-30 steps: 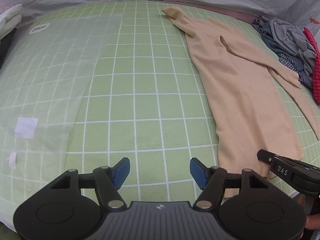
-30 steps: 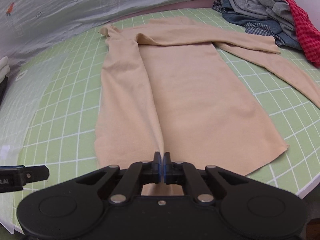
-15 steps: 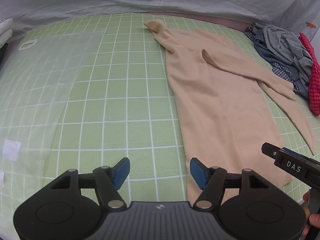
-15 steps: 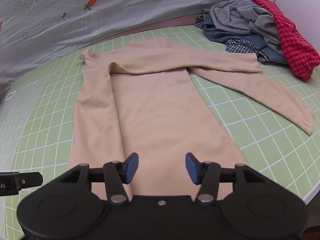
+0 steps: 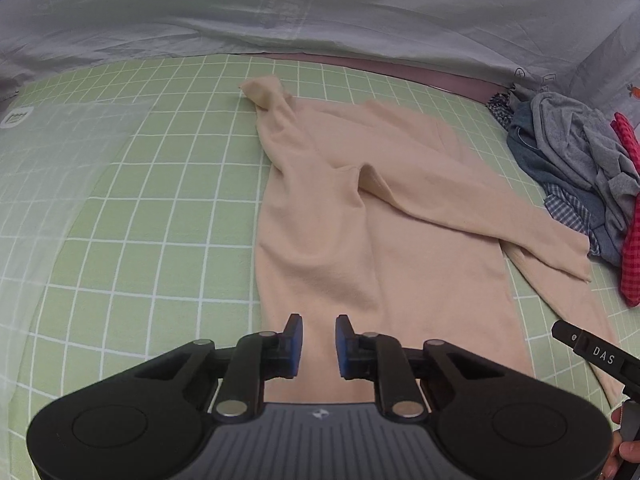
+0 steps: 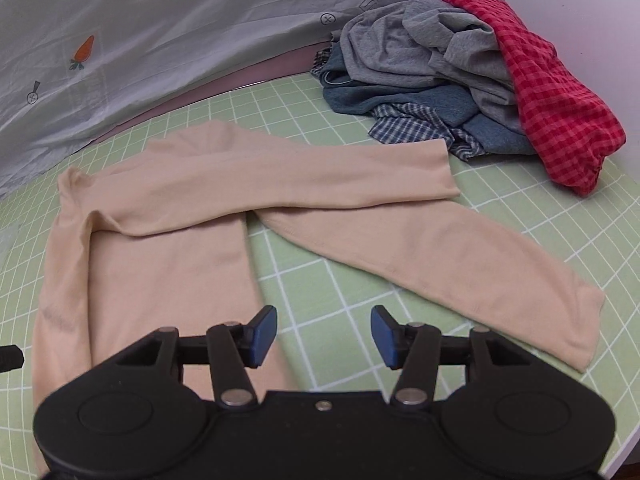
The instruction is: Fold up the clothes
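Note:
A beige long-sleeved top (image 5: pixel 360 240) lies flat on the green grid mat (image 5: pixel 160 220), collar at the far end. One sleeve (image 6: pixel 320 176) is folded across the chest. The other sleeve (image 6: pixel 460 280) stretches out to the right on the mat. My left gripper (image 5: pixel 319 344) hovers over the top's lower left part; its jaws are closing, a narrow gap still shows and no fabric is pinched. My right gripper (image 6: pixel 324 334) stands open over the mat (image 6: pixel 360 280), between the top's body (image 6: pixel 160 240) and the outstretched sleeve, holding nothing.
A pile of grey, blue and checked clothes (image 6: pixel 440 80) with a red checked cloth (image 6: pixel 560 112) sits at the far right. A grey printed sheet (image 5: pixel 320 12) rises behind the mat. A translucent plastic sheet (image 5: pixel 48 168) covers the mat's left side. The table edge runs along the near right.
Both grippers have slid to the right along the top's hem. The right gripper let go of the fabric and opened. The left gripper's jaws have narrowed.

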